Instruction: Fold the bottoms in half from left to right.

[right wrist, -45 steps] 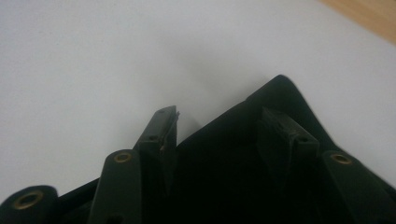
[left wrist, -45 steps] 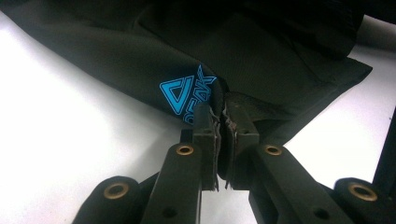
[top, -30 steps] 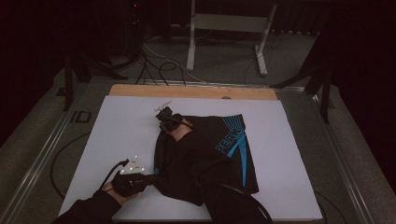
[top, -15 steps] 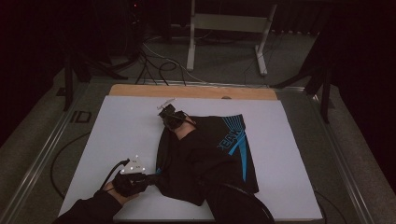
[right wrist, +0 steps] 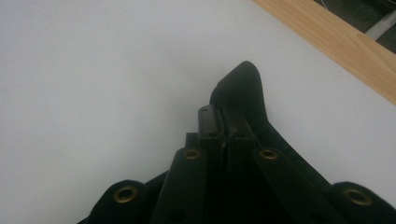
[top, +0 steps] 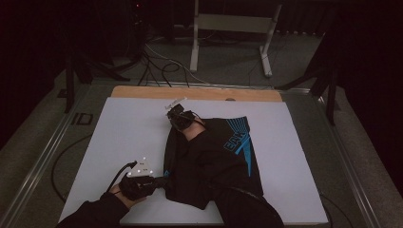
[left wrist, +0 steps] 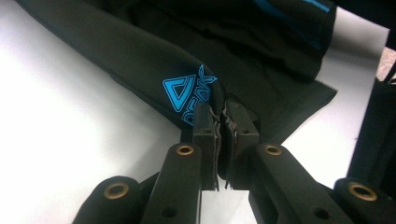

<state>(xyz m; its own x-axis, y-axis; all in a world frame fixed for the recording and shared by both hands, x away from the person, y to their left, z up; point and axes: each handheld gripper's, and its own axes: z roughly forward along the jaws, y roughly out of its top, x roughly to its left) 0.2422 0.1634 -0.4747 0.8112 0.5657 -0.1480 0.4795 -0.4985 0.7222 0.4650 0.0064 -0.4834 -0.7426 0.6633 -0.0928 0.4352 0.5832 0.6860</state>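
- Dark floor, trailing cables and a pale metal stand [top: 233,28] lie beyond our white table top [top: 128,137], which has a light wooden strip [top: 199,93] along its far edge
- Our black fabric garment with blue printed lettering [top: 214,161] lies crumpled right of the table's middle, so we pinch it at two separate corners, likely to spread or fold it
- Our left gripper [left wrist: 222,122] is clamped tight on the near left edge beside the blue logo, forearm entering low from the bottom left
- Our right gripper [right wrist: 223,125] has just been closing and now pinches a fold at the far left corner; that arm stretches forward across the cloth
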